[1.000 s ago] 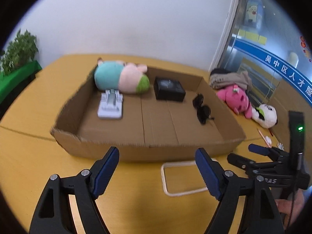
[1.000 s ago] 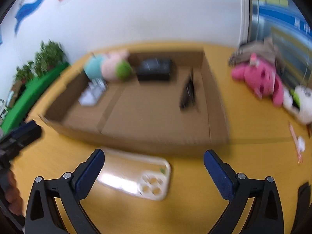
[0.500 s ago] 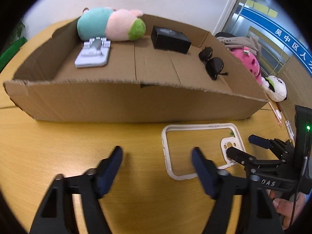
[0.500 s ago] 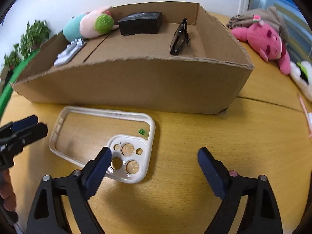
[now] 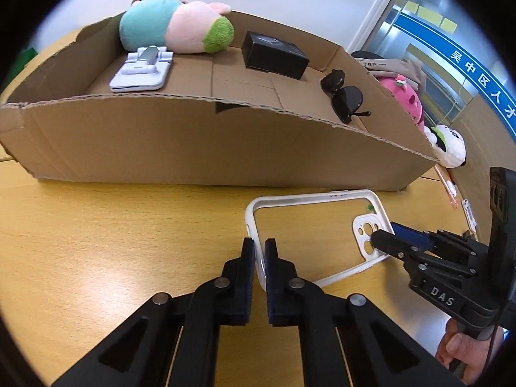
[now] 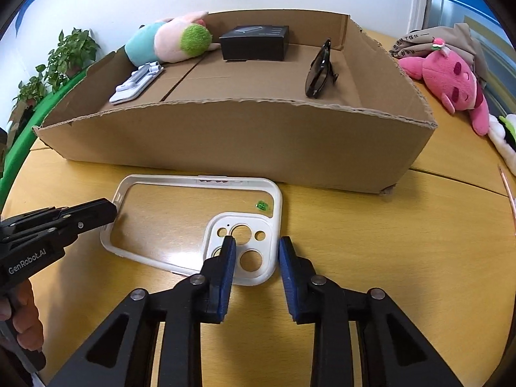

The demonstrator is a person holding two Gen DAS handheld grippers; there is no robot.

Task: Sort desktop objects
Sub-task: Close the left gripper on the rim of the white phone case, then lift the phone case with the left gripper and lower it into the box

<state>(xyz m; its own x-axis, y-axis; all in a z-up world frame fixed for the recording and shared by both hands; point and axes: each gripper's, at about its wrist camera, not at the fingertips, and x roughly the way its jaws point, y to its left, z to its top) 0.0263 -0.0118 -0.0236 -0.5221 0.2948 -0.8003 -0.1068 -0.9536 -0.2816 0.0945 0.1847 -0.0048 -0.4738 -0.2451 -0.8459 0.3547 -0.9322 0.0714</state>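
Note:
A clear phone case with a white rim [image 5: 317,197] [image 6: 193,180] lies flat on the wooden table in front of a cardboard box [image 5: 193,142] [image 6: 245,142]. My left gripper [image 5: 259,251] is shut on the case's left short edge; it also shows in the right wrist view [image 6: 111,213]. My right gripper [image 6: 256,251] straddles the case's camera corner, half closed, the jaws not clamped; it also shows in the left wrist view [image 5: 383,233].
In the box lie a teal and pink plush [image 5: 174,29], a white folding stand [image 5: 142,69], a black box [image 5: 274,54] and sunglasses [image 5: 343,95]. A pink plush [image 6: 451,77], a panda plush [image 5: 448,148] and a grey cloth [image 6: 429,40] lie right of the box. Plants [image 6: 61,61] stand far left.
Both grippers came down close to the table and onto the case. My left gripper went from wide open to shut on the case edge. My right gripper narrowed around the camera corner.

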